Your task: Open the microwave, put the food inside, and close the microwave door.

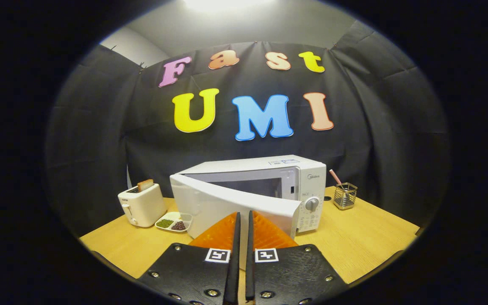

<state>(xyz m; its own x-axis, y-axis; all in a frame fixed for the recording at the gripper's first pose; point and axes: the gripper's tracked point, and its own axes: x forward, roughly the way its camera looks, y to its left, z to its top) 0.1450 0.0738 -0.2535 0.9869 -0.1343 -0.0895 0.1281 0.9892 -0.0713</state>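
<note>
Boxy, smooth microwave (265, 186) on wooden table (354, 241), door (227, 205) swung partly ajar. Left of microwave: sectioned food dish (173, 222), rounded toaster (141, 205). Claw (242, 216) nearly closed, empty, just before door.

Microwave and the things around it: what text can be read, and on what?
Microwave brand mark above the dial: too small to read.
Its top stickers, dial markings: blurred.
Toaster mark: too small.
Gripper fingers, shut just before the ajar door: square markers, no words.
</note>
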